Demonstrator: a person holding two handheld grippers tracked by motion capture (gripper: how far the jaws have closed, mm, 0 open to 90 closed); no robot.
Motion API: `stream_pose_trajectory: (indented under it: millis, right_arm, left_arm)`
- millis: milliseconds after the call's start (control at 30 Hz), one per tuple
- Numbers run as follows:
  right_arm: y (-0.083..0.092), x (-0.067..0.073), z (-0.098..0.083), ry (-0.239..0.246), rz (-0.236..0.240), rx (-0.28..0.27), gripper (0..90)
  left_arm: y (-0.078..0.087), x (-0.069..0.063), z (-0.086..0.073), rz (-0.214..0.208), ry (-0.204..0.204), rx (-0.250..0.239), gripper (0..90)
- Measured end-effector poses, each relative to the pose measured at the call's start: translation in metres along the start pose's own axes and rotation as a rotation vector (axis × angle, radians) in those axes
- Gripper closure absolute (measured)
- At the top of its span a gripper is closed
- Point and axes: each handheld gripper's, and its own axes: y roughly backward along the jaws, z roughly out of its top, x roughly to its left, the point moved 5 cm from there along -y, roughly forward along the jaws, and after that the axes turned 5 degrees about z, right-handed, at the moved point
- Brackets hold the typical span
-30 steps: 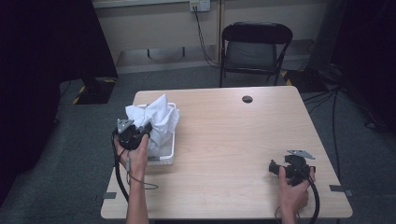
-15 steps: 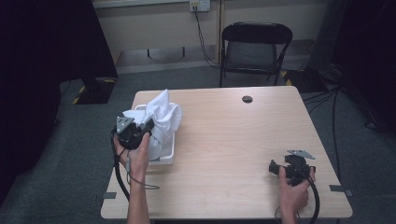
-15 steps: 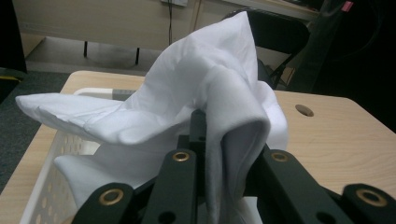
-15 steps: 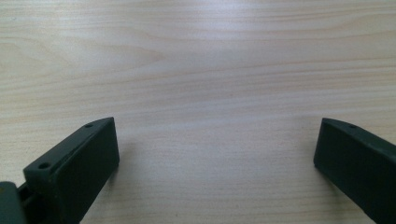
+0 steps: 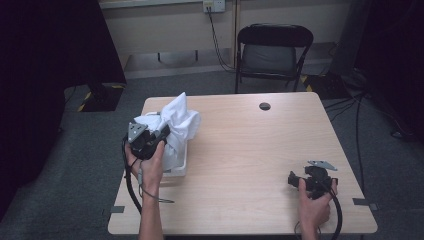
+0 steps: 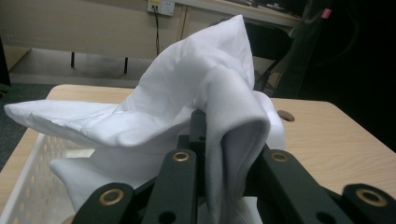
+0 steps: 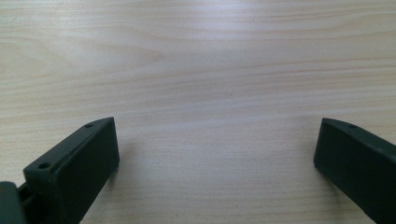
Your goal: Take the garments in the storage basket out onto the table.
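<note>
Rising since the earlier frame, the left claw (image 5: 161, 134) is lifting the white cloth (image 5: 177, 125) above the basket (image 5: 179, 167), jaws pinching a fold. Well right of the basket, the right claw (image 5: 292, 178) is resting wide open, holding nothing, on the table (image 5: 250, 150).

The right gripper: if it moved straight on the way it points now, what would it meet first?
Probably the bare wooden table. The right gripper, open with nothing between its jaws, appears to look down onto the tabletop.

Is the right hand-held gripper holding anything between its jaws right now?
No: in the right gripper view the right hand-held gripper has its jaws spread wide apart over the bare wooden table, with nothing between them.
</note>
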Motion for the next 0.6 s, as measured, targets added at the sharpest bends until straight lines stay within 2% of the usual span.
stream_pose_trajectory:
  millis: [533, 600]
  right_arm:
    - [0.000, 0.000, 0.000, 0.001, 0.000, 0.000, 0.0]
    - [0.000, 0.000, 0.000, 0.000, 0.000, 0.000, 0.0]
  left_arm:
    - [0.004, -0.016, 0.004, -0.032, -0.012, -0.029, 81.6]
    - [0.005, -0.018, 0.006, -0.024, -0.021, -0.034, 81.6]
